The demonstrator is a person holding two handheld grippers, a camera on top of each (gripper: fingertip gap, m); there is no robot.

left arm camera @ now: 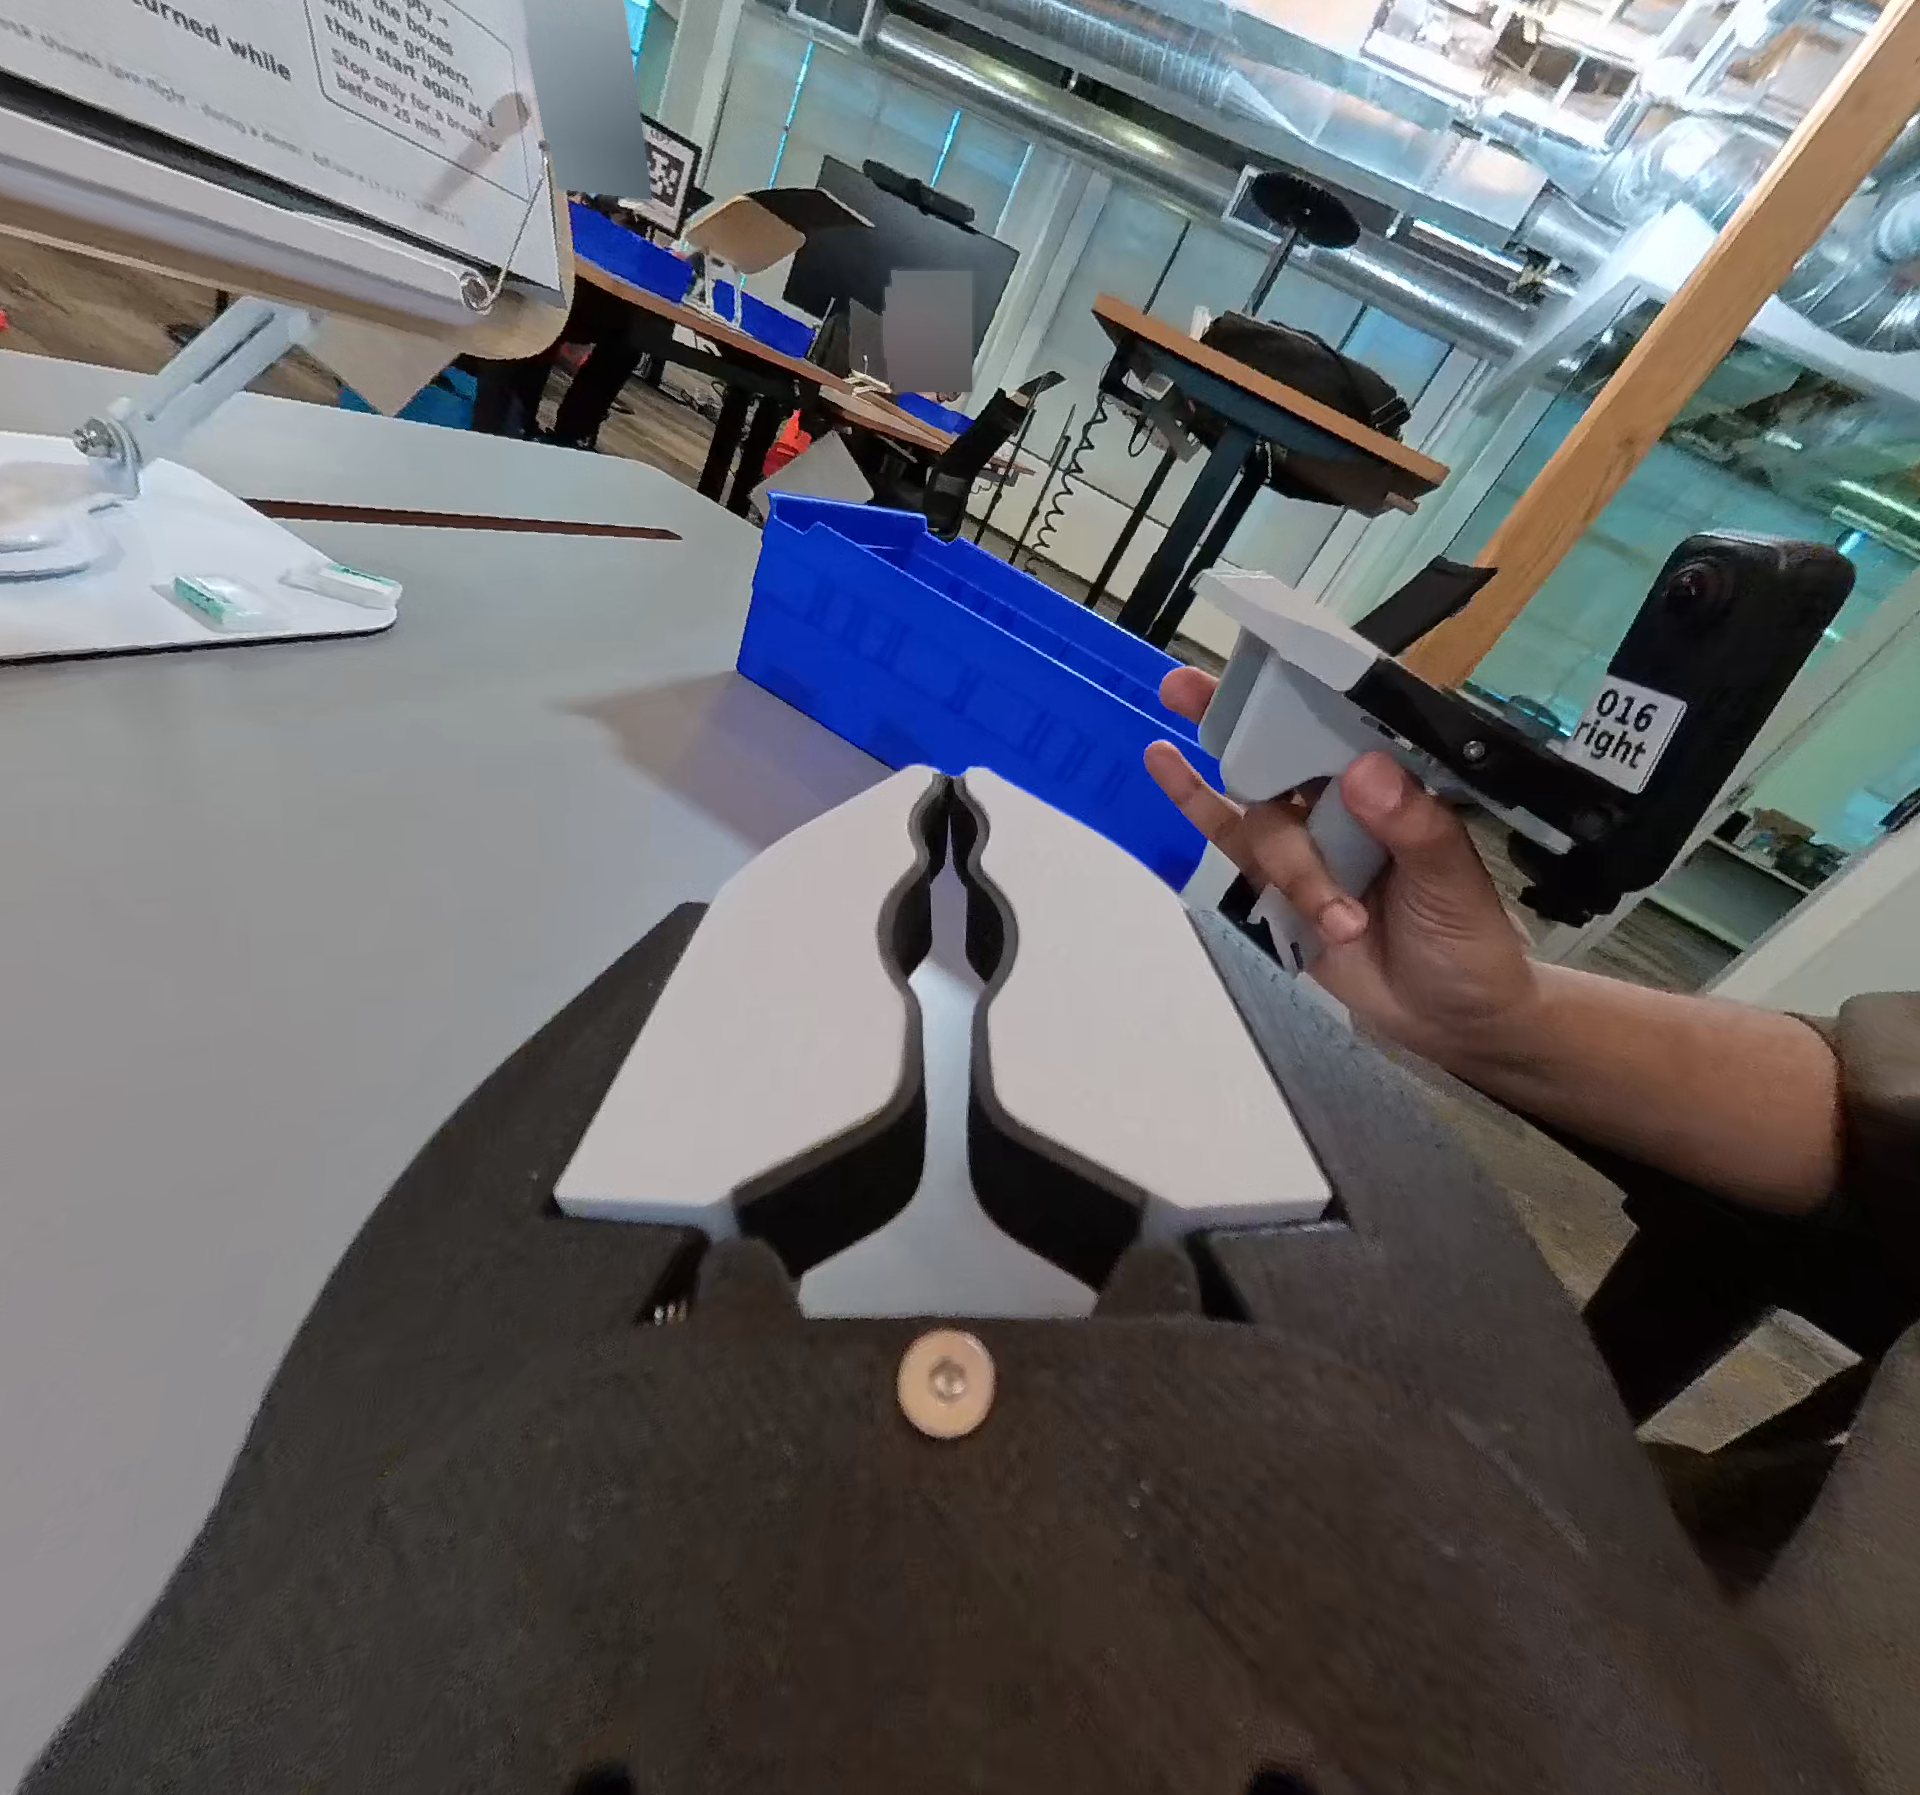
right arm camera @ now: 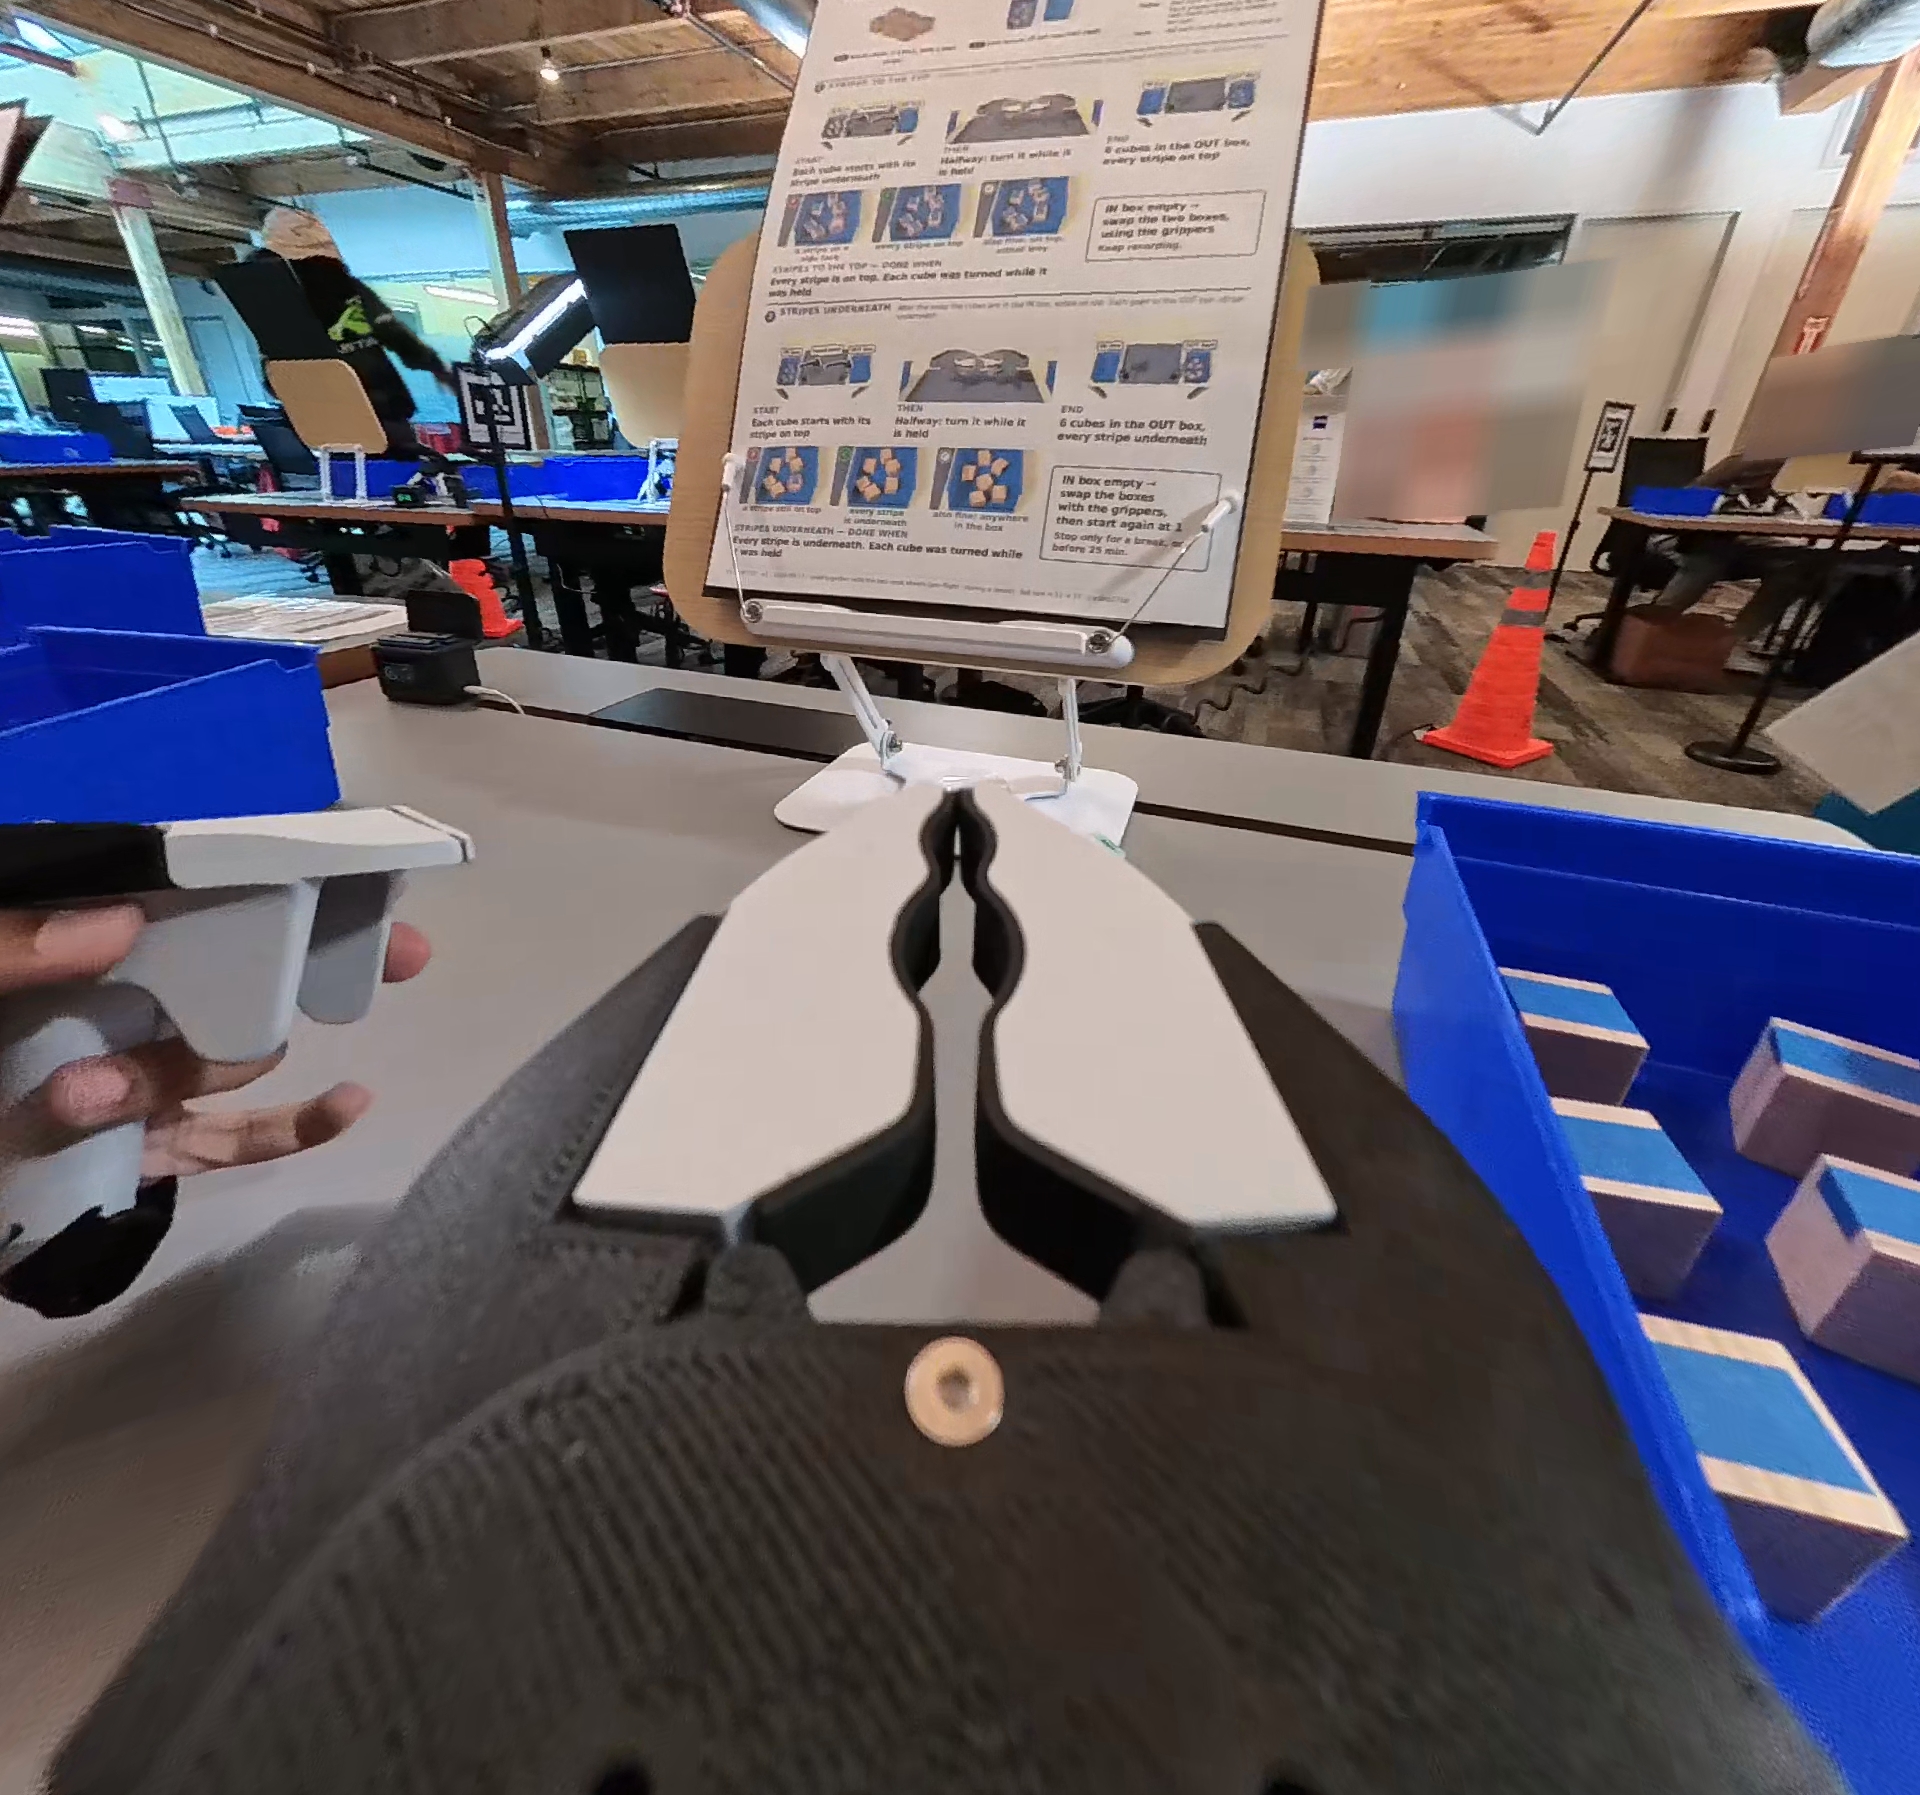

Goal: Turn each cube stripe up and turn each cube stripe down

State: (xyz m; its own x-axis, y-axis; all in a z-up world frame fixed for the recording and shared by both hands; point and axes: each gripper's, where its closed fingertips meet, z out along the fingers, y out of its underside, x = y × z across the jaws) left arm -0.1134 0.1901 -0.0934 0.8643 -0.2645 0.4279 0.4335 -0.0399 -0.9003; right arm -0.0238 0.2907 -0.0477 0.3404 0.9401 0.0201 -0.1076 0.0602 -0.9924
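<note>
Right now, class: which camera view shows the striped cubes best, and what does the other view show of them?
The right wrist view: the cubes lie in the blue bin at right, blue stripes facing up. The left wrist view shows only that bin's outer wall and rim; no cubes are visible there.

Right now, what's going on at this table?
A person holds a two-finger gripper in each hand above a grey table. Both the left gripper and the right gripper are shut and empty. To the right, an open blue plastic bin holds wooden cubes with blue stripes, the visible ones stripe up. No cube has been picked up. A white stand with an instruction sheet faces the person across the table.
</note>
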